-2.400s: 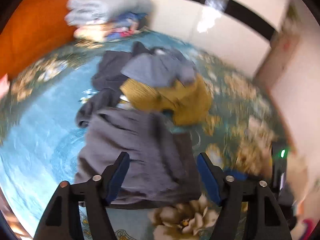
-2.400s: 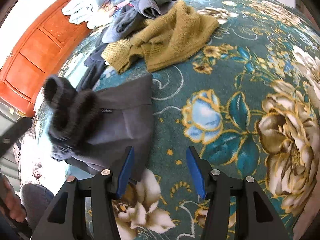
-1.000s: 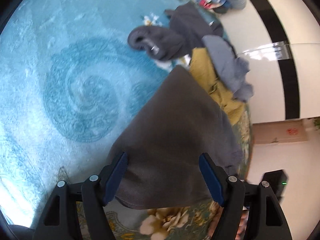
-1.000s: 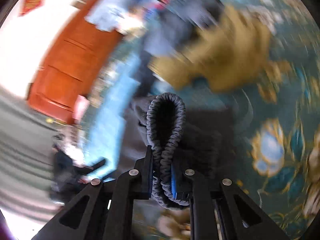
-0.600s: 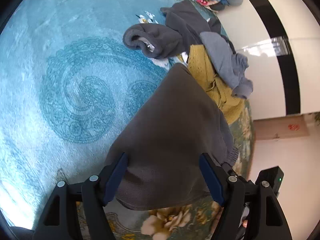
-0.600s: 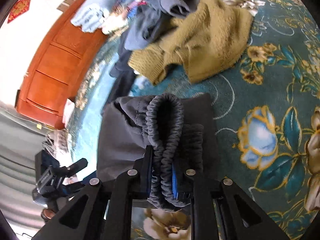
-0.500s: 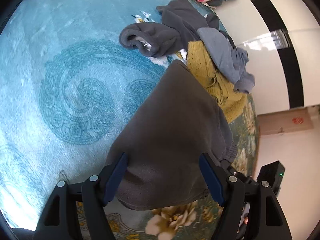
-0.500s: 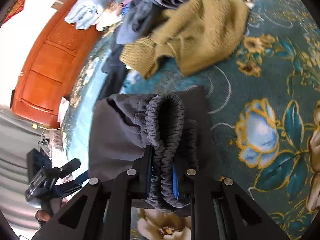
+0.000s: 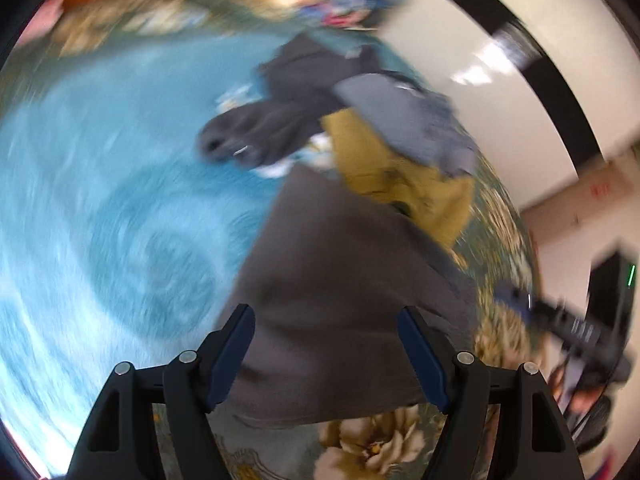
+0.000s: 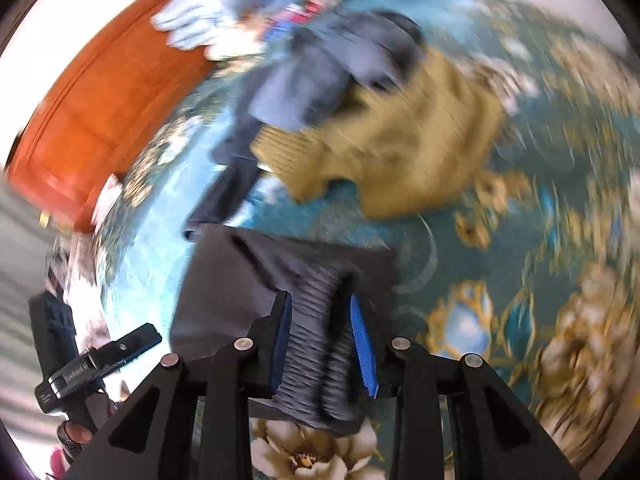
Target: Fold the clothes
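The right gripper is hanging over the grey trousers, and its jaws have just been opening. The ribbed waistband is lying bunched between the blue pads, partly parted now; whether the pads are still pressing on it is hard to tell through the blur, though a thin gap seems to be showing at the right pad. The rest of the trousers is lying folded just past the fingertips and to their left, on the floral bedspread.

The left gripper is standing wide, its pads well apart and gripping nothing. The trousers are lying beneath and between the fingers and reaching away beyond them. To the right of its fingers the right gripper is showing, blurred.

Beyond the trousers a mustard sweater is sprawling, with a blue-grey garment lying over its far edge and a dark fleece just left of that. Farther still, a stack of folded laundry is sitting by an orange headboard. At far left of the right fingers, the left gripper is showing with a hand under it.
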{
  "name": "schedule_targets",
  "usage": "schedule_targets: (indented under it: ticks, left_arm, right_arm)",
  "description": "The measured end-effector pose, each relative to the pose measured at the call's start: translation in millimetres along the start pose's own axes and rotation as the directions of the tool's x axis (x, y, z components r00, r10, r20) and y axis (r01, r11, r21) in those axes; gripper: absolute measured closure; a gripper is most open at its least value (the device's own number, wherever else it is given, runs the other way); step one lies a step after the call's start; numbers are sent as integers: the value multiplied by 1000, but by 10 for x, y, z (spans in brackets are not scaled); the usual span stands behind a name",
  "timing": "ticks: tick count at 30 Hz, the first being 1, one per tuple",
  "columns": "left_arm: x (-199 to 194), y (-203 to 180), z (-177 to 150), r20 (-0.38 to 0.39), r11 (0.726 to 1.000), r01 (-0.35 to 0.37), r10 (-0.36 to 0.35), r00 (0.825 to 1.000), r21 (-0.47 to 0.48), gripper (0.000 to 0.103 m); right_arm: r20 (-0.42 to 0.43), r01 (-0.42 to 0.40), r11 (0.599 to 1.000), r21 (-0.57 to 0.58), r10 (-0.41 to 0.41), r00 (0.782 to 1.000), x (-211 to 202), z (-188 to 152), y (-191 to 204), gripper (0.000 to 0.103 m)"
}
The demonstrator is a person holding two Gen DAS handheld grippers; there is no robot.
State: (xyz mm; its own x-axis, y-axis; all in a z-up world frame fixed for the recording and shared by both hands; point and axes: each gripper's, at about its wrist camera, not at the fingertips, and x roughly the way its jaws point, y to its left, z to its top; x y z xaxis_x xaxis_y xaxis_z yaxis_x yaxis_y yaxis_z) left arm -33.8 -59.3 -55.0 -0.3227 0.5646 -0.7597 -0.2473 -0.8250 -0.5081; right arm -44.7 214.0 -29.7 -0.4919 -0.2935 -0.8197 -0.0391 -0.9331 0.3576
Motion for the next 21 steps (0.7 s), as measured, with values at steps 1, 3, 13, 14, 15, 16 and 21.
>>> schedule_targets:
  ticks: [1, 3, 13, 14, 15, 16, 21]
  left_arm:
    - [32, -65, -14, -16, 999, 4, -4, 1000, 36, 25]
    - [129, -90, -17, -59, 999, -3, 6, 998, 49, 25]
    - [548, 11, -55, -210, 995, -99, 102, 972, 26, 26]
    - [571, -3, -62, -215, 993, -110, 115, 970, 36, 26]
    - [582, -8, -68, -217, 993, -114, 120, 969, 40, 26]
    - [587, -9, -73, -217, 992, -116, 122, 969, 42, 26]
    - [373, 32, -63, -152, 1000, -25, 23, 988, -11, 26]
  right_arm:
    - [5, -2, 999, -47, 2, 1000, 8, 7, 107, 67]
    - [13, 0, 990, -143, 2, 1000, 48, 4, 317, 61]
    - [-124, 75, 992, -102, -88, 988, 834, -93, 18, 61]
    - [-124, 76, 992, -98, -88, 988, 844, -98, 7, 61]
    - [-126, 80, 992, -101, -92, 988, 856, -102, 13, 61]
    - [-127, 84, 991, -105, -97, 987, 868, -105, 19, 61]
    - [-150, 90, 991, -101, -104, 983, 813, -45, 61, 60]
